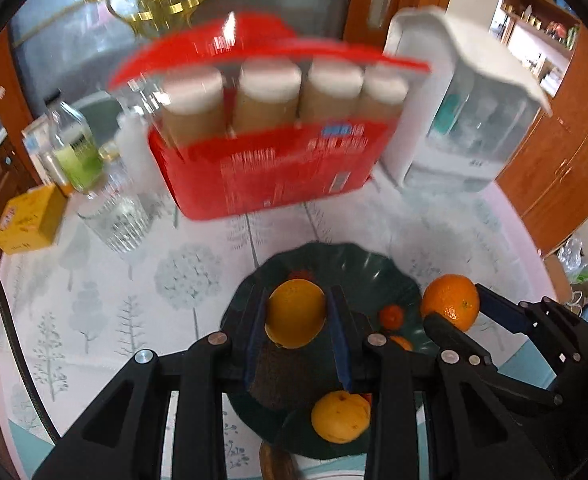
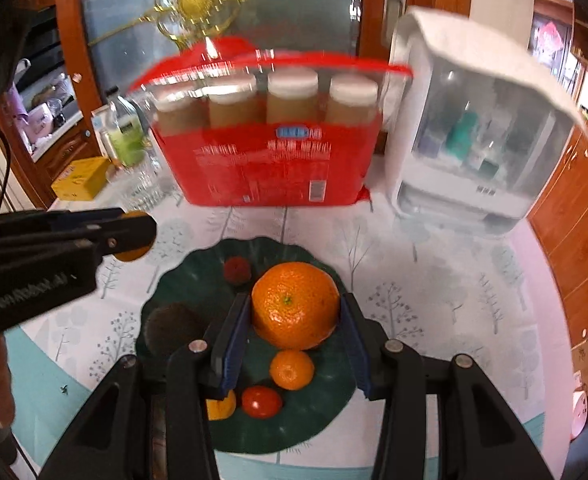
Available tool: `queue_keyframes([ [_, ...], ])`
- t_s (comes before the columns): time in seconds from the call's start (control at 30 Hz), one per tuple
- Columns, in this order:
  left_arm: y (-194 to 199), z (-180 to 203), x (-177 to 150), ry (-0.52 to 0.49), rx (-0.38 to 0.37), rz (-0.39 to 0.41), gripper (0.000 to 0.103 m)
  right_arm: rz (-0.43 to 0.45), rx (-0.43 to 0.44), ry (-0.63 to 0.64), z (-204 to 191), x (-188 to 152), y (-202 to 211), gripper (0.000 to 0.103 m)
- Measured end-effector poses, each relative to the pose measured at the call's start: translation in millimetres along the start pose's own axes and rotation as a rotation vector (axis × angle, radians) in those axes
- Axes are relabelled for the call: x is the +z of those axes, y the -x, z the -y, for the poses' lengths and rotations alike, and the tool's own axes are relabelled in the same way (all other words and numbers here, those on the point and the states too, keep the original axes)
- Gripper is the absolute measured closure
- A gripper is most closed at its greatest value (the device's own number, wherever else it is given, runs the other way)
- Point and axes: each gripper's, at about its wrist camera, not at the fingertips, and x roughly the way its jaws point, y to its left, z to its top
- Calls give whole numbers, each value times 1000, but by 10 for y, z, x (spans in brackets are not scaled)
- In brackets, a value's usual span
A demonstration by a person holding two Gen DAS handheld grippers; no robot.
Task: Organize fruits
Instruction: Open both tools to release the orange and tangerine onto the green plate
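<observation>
A dark green leaf-shaped plate [image 2: 182, 276] lies on the tree-patterned tablecloth; it also shows in the left wrist view [image 1: 366, 272]. My left gripper [image 1: 296, 312] is shut on a yellow-orange fruit [image 1: 296, 314] above the plate. My right gripper [image 2: 294, 308] is shut on a large orange [image 2: 296, 304] above the plate; it shows in the left wrist view [image 1: 450, 302] too. On the plate lie a small mandarin [image 2: 292, 369], a red tomato [image 2: 261, 401], a dark red berry [image 2: 237, 270], a brown kiwi [image 2: 172, 326] and a yellow fruit [image 1: 340, 416].
A red pack of jars [image 2: 270, 168] stands behind the plate. A white cabinet-like container [image 2: 470, 128] stands at the back right. A glass [image 1: 114, 216], a green-labelled bottle [image 1: 76, 152] and a yellow box [image 1: 28, 220] stand at the back left.
</observation>
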Motion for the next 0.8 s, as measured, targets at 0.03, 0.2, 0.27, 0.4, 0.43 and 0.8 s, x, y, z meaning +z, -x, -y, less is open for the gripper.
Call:
queue_keyframes([
  [0.03,-119,-5,-10,1,2,-21,74,-9,-1,1,-12,-7,-59,58],
  [0.2,-522,-17,-109,-10,7,-88,74,-66,3,2,-53,-89,-377,58],
  [0.27,-641,-33,-132,-11,10,-107,74,-84,6,2,-64,-120,-478,57],
  [0.4,-815,-71,-174,-7,13,-132,74,-115,10,4,-79,-169,-622,57],
  [0.43,-848,-79,-177,-6,14,-135,74,-121,10,4,-81,-179,-648,57],
  [0.8,-996,-76,-231,-14,18,-170,61,-127,68,-5,-106,-222,-705,57],
])
